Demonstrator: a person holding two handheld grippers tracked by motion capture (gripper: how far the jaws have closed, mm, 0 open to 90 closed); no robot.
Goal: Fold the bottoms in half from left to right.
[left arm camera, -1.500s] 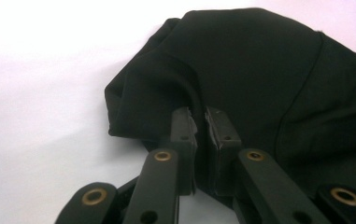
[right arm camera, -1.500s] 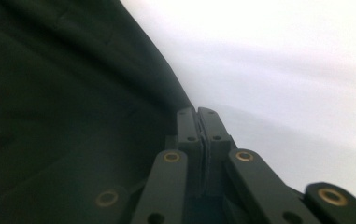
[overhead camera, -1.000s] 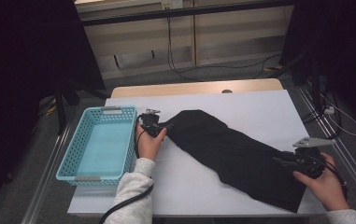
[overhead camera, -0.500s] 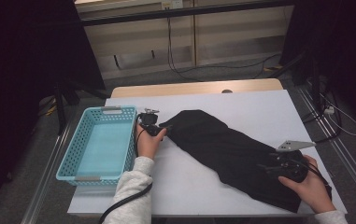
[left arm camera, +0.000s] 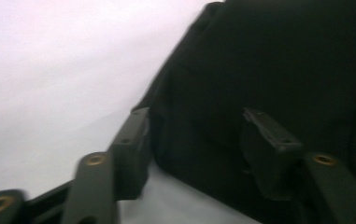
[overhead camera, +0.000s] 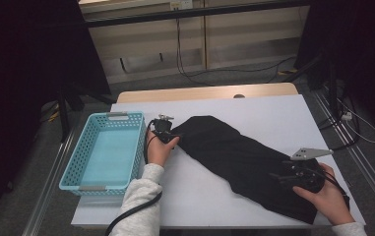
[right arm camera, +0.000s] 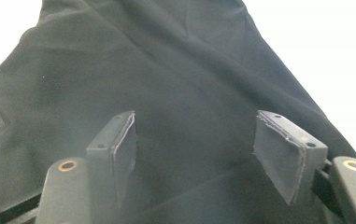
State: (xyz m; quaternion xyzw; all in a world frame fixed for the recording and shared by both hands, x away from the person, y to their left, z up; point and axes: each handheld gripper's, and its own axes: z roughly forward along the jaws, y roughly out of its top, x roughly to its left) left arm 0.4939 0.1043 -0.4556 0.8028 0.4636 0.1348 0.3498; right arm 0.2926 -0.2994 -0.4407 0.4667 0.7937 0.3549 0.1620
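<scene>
High view: we see the black garment (overhead camera: 246, 164) lying slantwise on the white table (overhead camera: 273, 113), between the two tongs. The left gripper (overhead camera: 164, 132) sits at the cloth's upper end, its jaws apart, having just been closing around the hem. The right gripper (overhead camera: 297, 176) has slid inward over the lower end since the earlier frame; its jaws stand released above the fabric. Left of the left gripper stands the blue basket (overhead camera: 84, 162).
</scene>
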